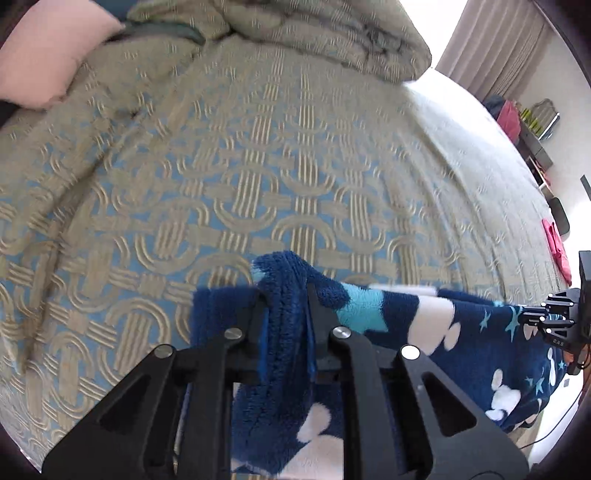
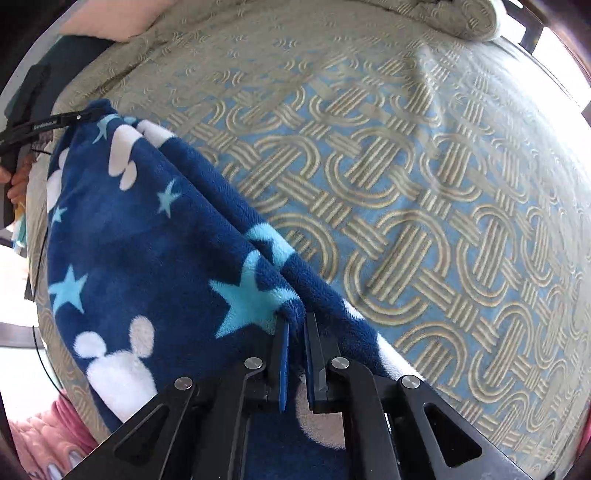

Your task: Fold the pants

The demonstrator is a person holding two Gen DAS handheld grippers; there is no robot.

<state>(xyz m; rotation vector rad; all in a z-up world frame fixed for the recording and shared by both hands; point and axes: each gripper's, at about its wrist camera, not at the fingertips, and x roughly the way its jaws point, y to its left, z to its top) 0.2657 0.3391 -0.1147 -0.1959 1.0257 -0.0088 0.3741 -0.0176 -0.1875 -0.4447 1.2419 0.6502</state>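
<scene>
Left gripper [image 1: 286, 295]: nearest in the left wrist view. Fingers [image 1: 320, 314] closed on a thick bunched fold of the pants [image 1: 454, 325], fleece pressed between them.

Right gripper [image 2: 295, 332]: nearest in the right wrist view. Fingers [image 2: 314, 350] closed on a thin edge of the pants [image 2: 155, 258], beside a light blue star.

Pants: dark blue fleece with white mouse-head shapes and light blue stars. Held up between the two grippers, stretched as a band over the near edge of the bed [image 1: 258, 166]; a doubled ridge runs along the top, and the rest hangs down toward the near side.

Bed: covered with a bedspread [image 2: 406, 184], blue with a tan pattern of interlocked arches, lying mostly flat past the pants.

Duvet [image 1: 314, 33]: same pattern, heaped at the far edge of the bed.

Pillow [image 1: 48, 48]: pink, at the far left corner of the bed.

Curtain [image 1: 498, 48]: pale, beyond the far right corner.

Containers: none can be made out; the objects past the right edge of the bed are too small and blurred to tell.
</scene>
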